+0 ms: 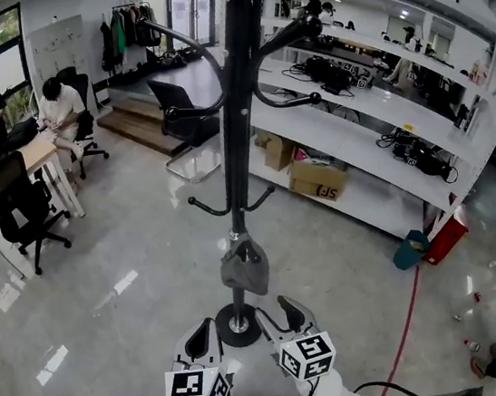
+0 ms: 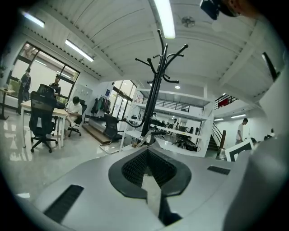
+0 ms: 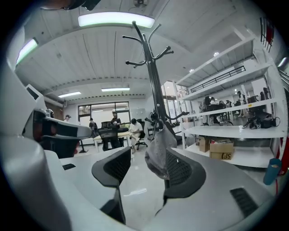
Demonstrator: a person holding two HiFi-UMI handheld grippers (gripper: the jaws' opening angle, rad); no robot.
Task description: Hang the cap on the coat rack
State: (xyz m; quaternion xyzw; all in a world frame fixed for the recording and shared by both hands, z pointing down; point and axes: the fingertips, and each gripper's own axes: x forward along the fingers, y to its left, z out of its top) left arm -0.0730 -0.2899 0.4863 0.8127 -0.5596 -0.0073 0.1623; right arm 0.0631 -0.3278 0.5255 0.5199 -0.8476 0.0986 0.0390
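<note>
A tall black coat rack (image 1: 239,102) stands straight ahead of me on a round base (image 1: 238,325). A grey cap (image 1: 244,268) hangs from a low hook on its pole, just above the base. Below the cap, my right gripper (image 1: 283,314) is open and holds nothing. In the right gripper view the cap (image 3: 158,151) hangs close in front of the right gripper (image 3: 146,164), overlapping its right-hand pad (image 3: 183,169); I cannot tell whether they touch. My left gripper (image 1: 202,341) is shut and empty beside the base; the left gripper (image 2: 146,155) faces the rack (image 2: 153,94).
White shelving (image 1: 378,142) with gear and cardboard boxes (image 1: 317,178) runs along the right. Black office chairs (image 1: 21,211) and a desk with seated people (image 1: 62,109) are at the left. A red hose (image 1: 409,316) and a teal bin (image 1: 411,249) lie on the floor.
</note>
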